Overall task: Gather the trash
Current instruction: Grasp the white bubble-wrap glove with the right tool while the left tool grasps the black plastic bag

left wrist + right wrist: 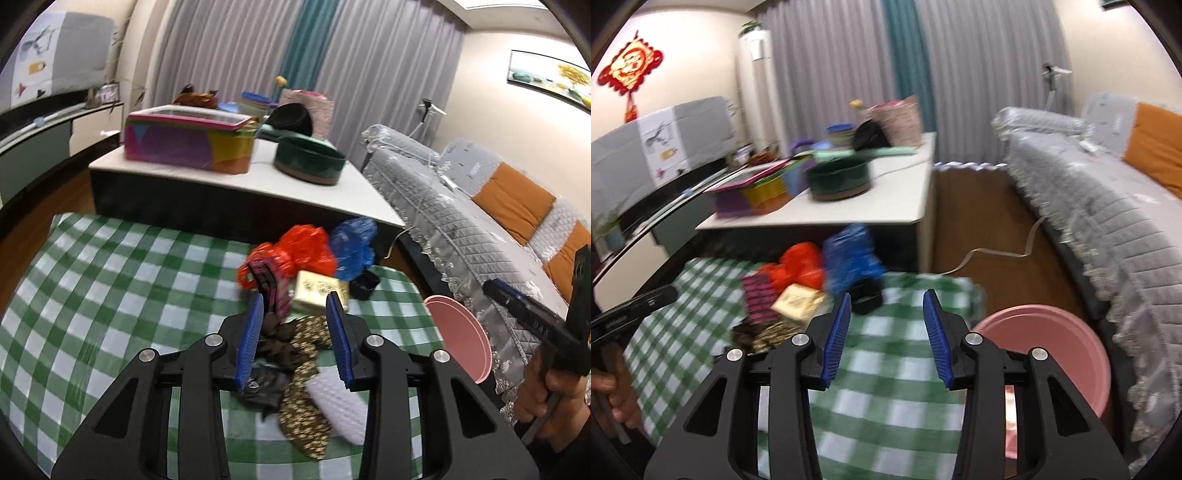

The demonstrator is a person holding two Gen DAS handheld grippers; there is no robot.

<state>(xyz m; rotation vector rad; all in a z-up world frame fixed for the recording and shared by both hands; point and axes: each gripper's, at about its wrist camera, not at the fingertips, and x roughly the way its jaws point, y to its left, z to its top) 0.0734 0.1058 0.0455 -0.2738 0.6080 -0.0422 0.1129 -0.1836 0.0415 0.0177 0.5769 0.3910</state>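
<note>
A pile of trash lies on the green checked tablecloth: a red plastic bag, a blue plastic bag, a gold box, a pink-black wrapper, a leopard-print wrapper, a black wrapper and a white bubble sheet. My left gripper is open, above the leopard-print wrapper. My right gripper is open and empty over the cloth, right of the pile. A pink bin stands at the table's right edge; it also shows in the left wrist view.
A white-topped coffee table behind holds a colourful box and a green round tin. A grey-covered sofa runs along the right. A small black box sits by the blue bag.
</note>
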